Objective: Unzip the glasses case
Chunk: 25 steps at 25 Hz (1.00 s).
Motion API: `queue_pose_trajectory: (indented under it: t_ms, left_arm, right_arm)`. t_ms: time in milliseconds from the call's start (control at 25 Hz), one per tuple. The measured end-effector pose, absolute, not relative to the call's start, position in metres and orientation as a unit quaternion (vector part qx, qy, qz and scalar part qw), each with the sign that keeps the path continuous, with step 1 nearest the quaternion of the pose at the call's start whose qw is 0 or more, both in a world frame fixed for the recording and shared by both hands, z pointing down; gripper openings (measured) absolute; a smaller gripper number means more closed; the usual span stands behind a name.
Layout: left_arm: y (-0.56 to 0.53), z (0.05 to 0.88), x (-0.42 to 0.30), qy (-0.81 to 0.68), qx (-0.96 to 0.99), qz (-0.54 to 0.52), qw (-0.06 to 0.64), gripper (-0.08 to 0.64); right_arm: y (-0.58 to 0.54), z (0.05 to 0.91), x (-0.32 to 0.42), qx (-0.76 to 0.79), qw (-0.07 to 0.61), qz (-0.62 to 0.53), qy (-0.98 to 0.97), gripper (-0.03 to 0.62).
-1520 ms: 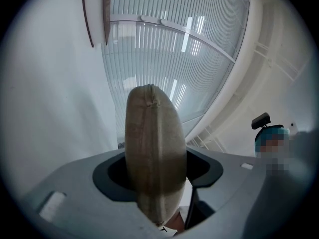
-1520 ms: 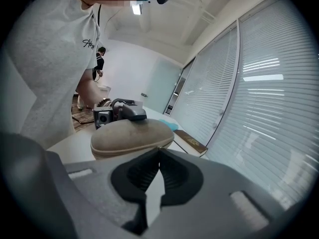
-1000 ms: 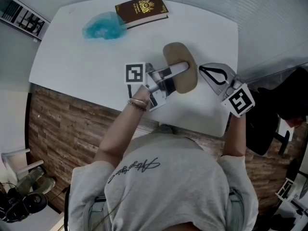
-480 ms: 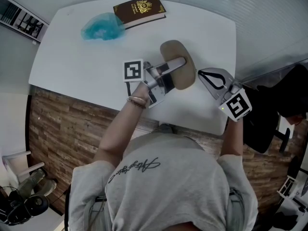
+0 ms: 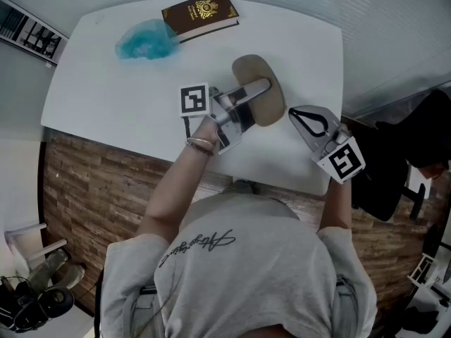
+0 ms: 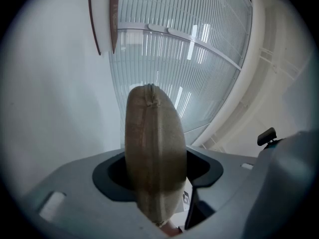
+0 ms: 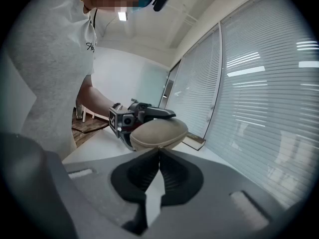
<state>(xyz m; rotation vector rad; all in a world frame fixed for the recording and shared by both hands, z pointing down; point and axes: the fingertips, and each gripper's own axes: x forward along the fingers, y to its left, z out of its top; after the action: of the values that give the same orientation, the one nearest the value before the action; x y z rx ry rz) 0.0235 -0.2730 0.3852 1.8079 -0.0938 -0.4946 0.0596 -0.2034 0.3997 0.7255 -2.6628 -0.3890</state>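
The left gripper [image 5: 255, 90] clamps the tan glasses case [image 5: 273, 110] across its width, holding it over the white table [image 5: 106, 90]. The right gripper [image 5: 292, 113] has its 2 jaws fully together (pressed flat against each other), tips just at the case's zipper seam.

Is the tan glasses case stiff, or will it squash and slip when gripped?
Probably stiff: the glasses case shows its full domed shape clamped in the left gripper. Its matte skin likely resists slipping. Its rounded sides may rock.
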Motion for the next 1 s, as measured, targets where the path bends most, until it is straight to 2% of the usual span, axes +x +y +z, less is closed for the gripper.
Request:
queue_pose_trajectory:
  t_ms: [560, 1000]
  left_arm:
    - [-0.274, 0.388, 0.03, -0.043, 0.775, -0.213, 0.594, 0.285]
    - [-0.278, 0.391, 0.025, -0.052, 0.77, -0.22, 0.596, 0.286]
  right_arm:
    - [-0.182, 0.405, 0.055, 0.257, 0.144, -0.116, -0.948, 0.005]
    - [-0.171, 0.414, 0.036, 0.232, 0.158, -0.105, -0.954, 0.005]
